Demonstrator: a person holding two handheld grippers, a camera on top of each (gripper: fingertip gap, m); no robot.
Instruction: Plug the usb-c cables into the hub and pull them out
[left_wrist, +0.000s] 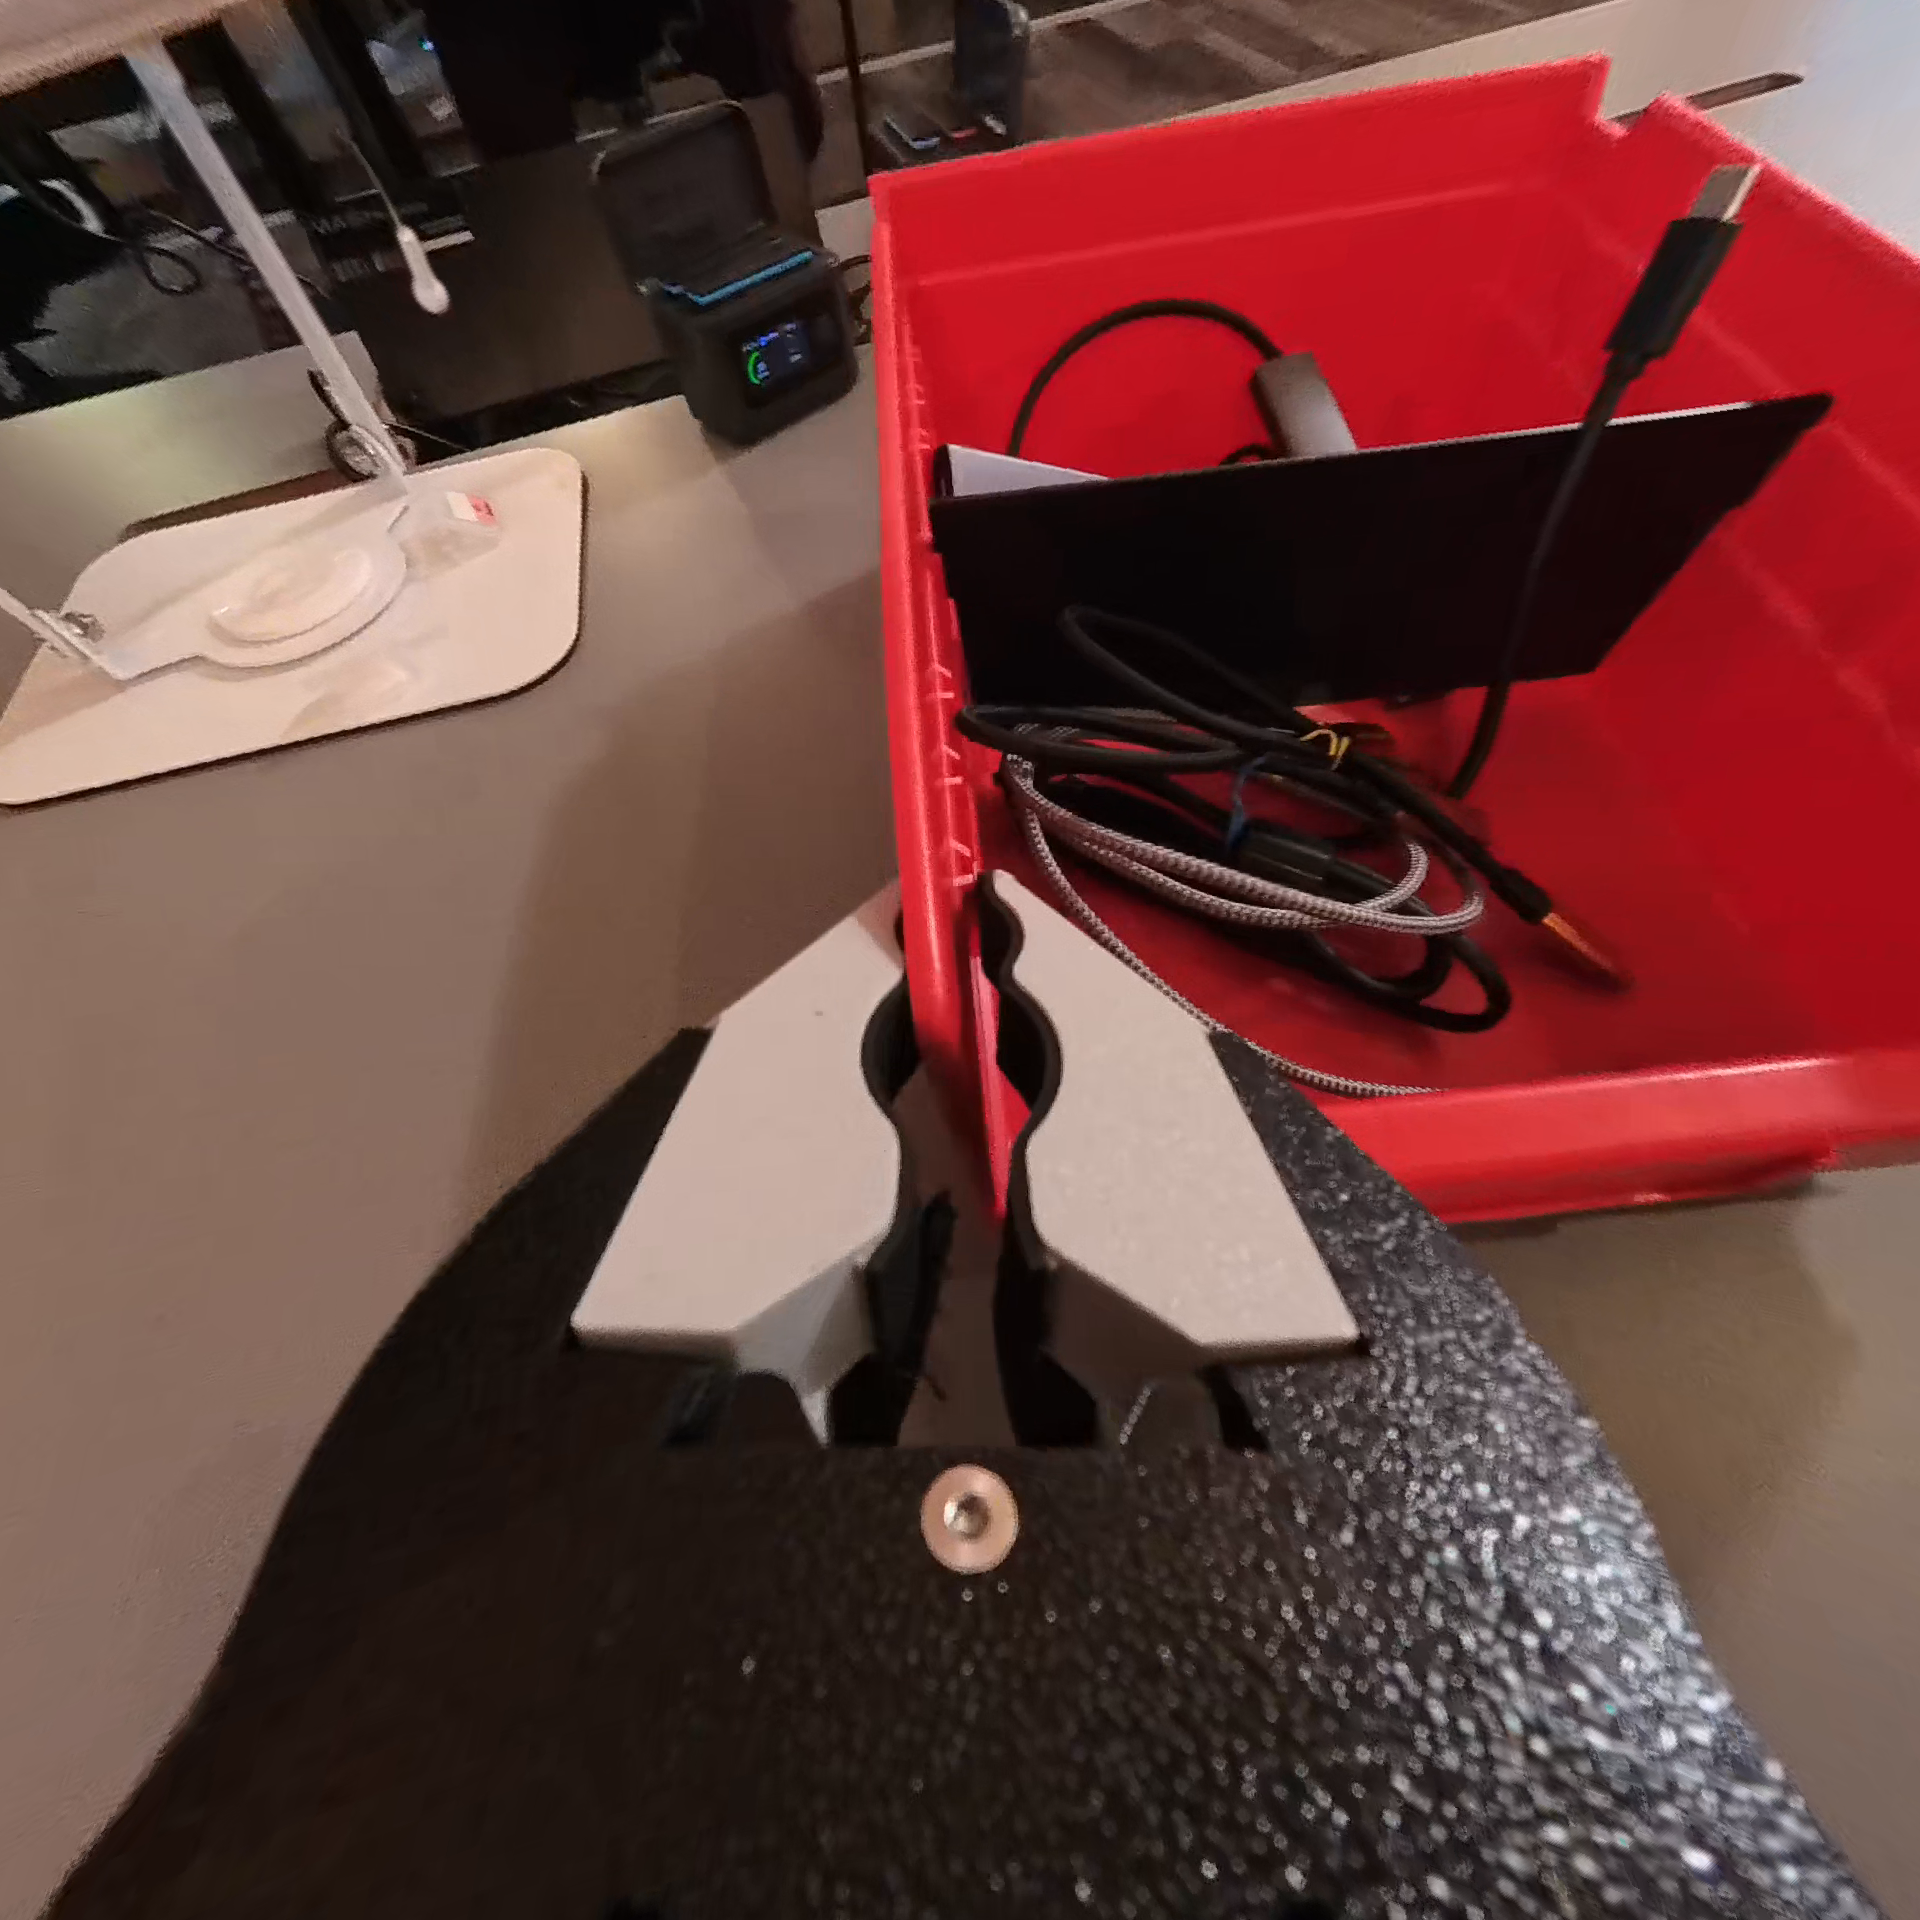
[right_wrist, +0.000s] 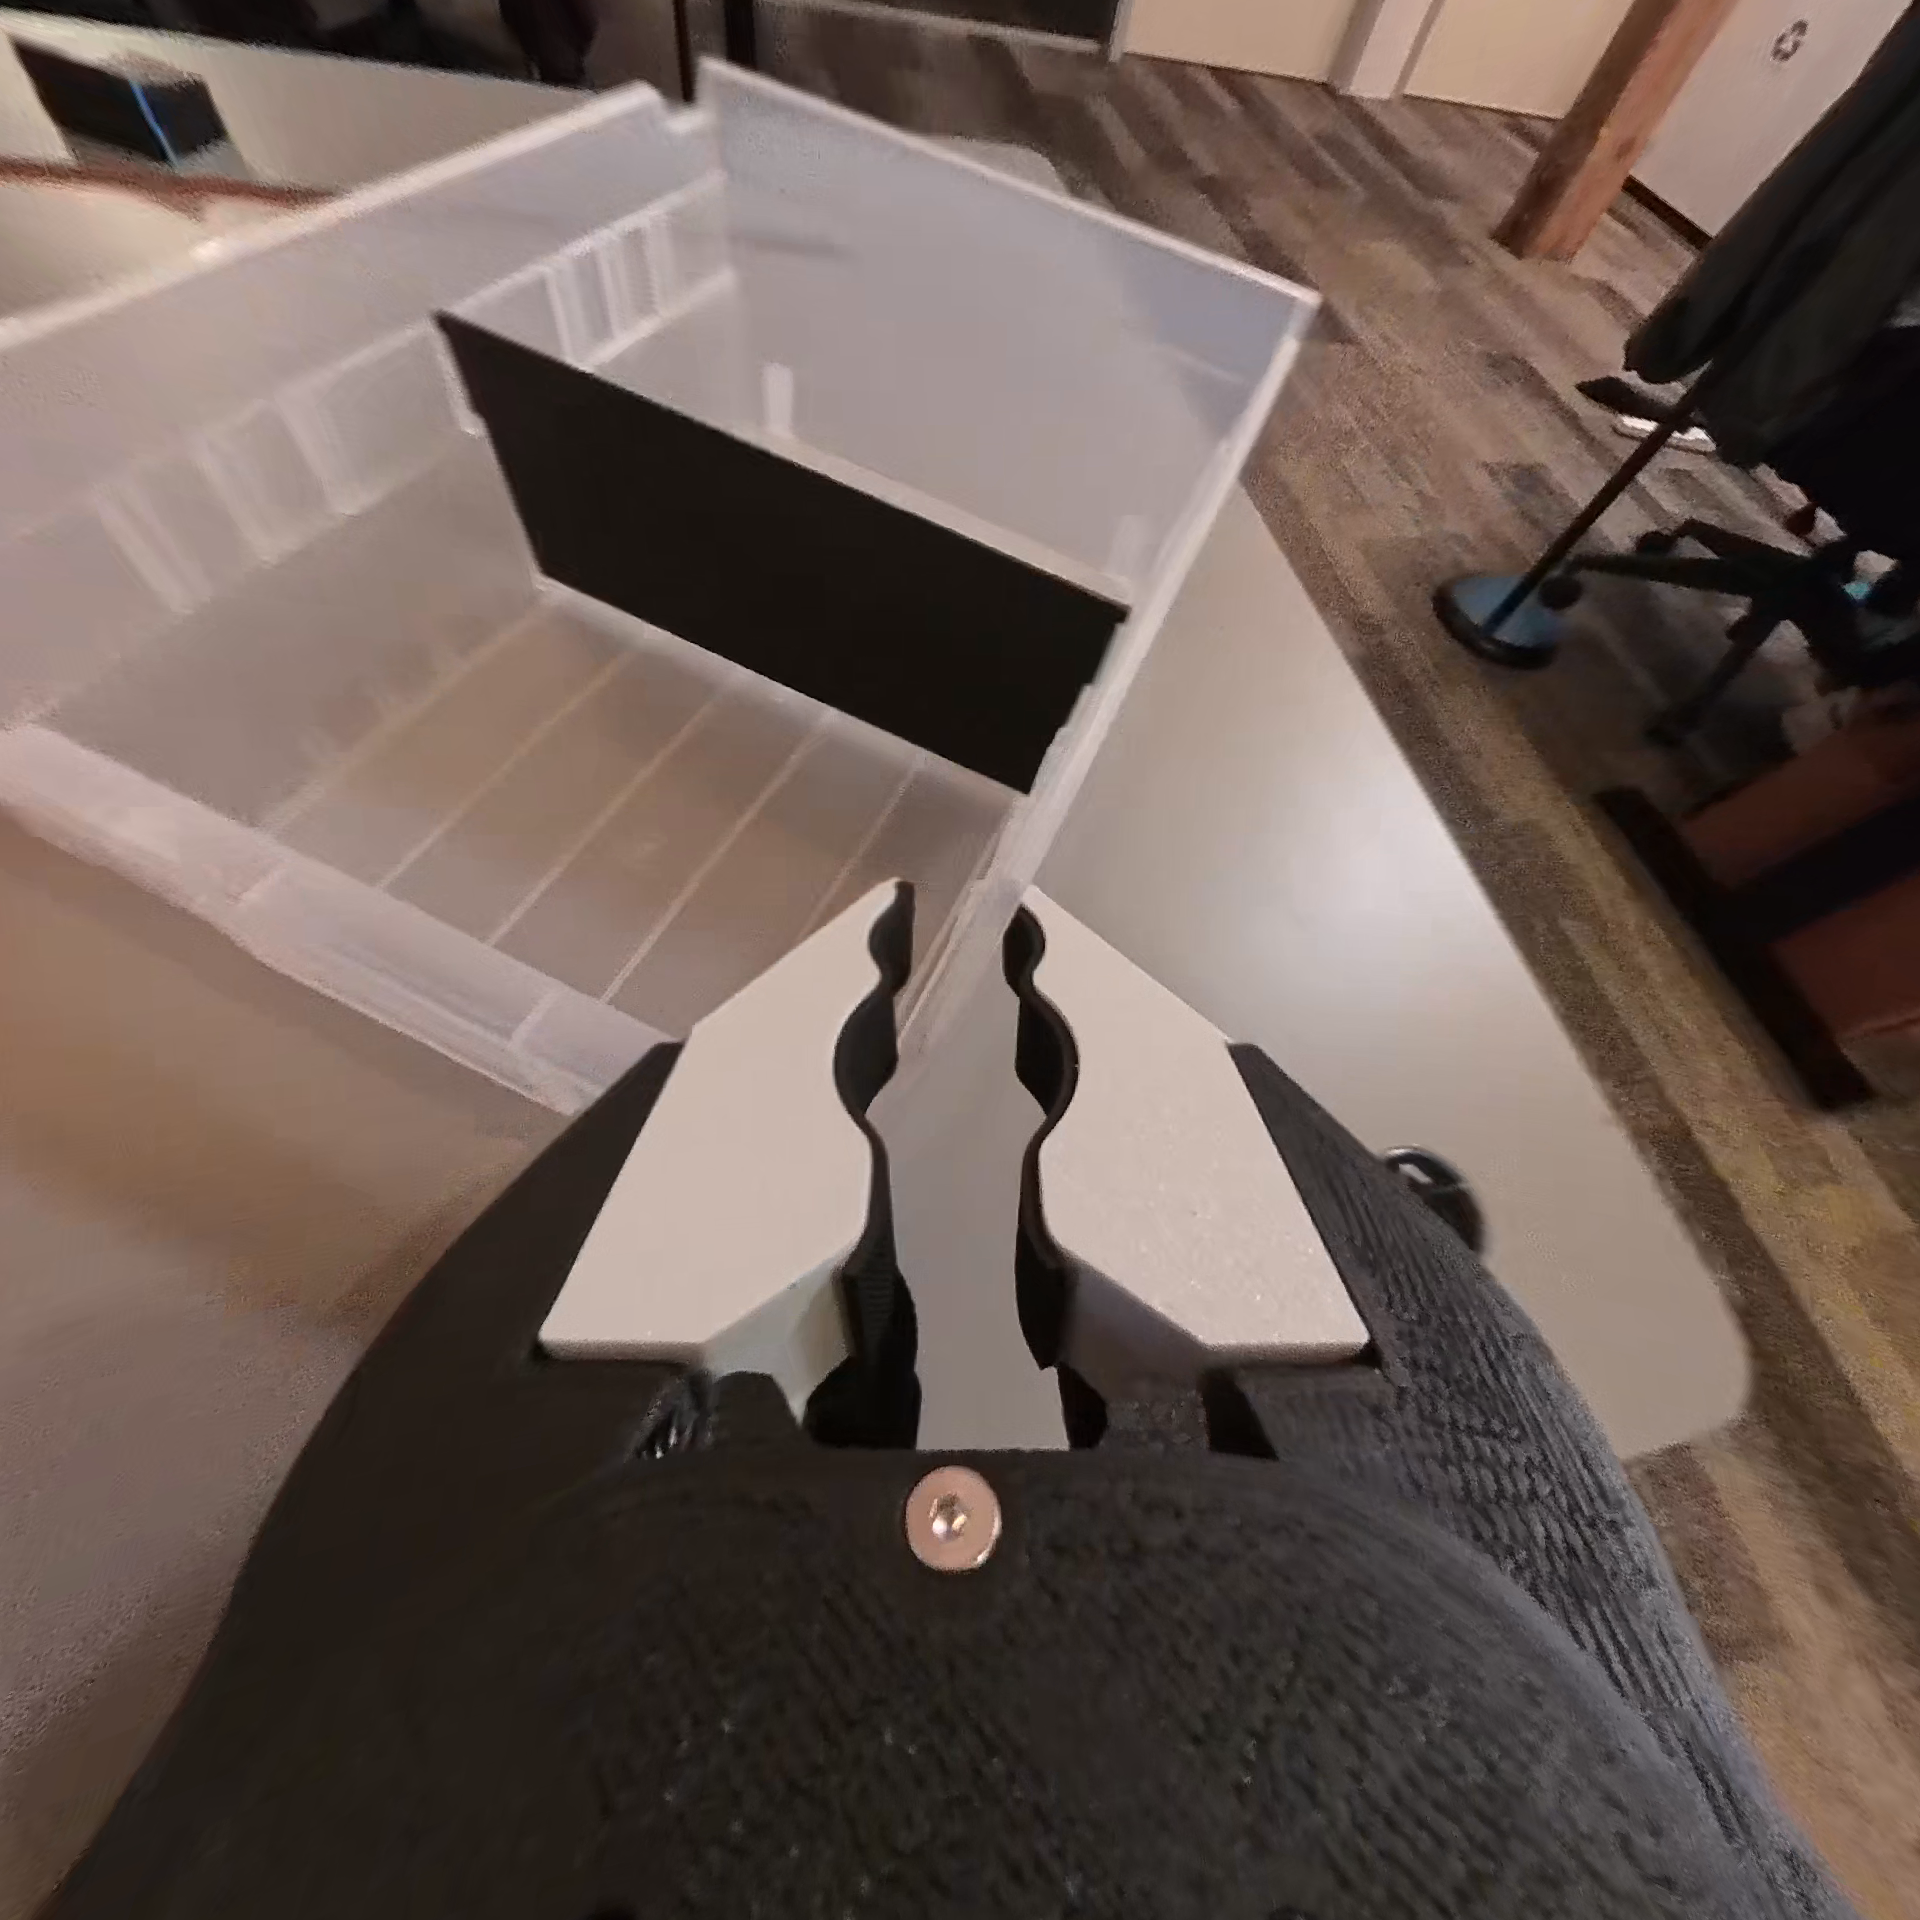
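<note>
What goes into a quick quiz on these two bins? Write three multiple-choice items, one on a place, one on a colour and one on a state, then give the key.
1. Where do the coiled cables lie?
A) in the red bin
B) on a chair
C) on the white mat

2. What colour is the divider in the clear bin?
A) red
B) black
C) white

3. The clear bin's near compartment is:
A) full of cables
B) covered by a lid
C) empty

Key:
1 A: the coils rest on the red bin's floor.
2 B: a black panel crosses the clear bin.
3 C: only its bare ribbed floor shows.
</note>
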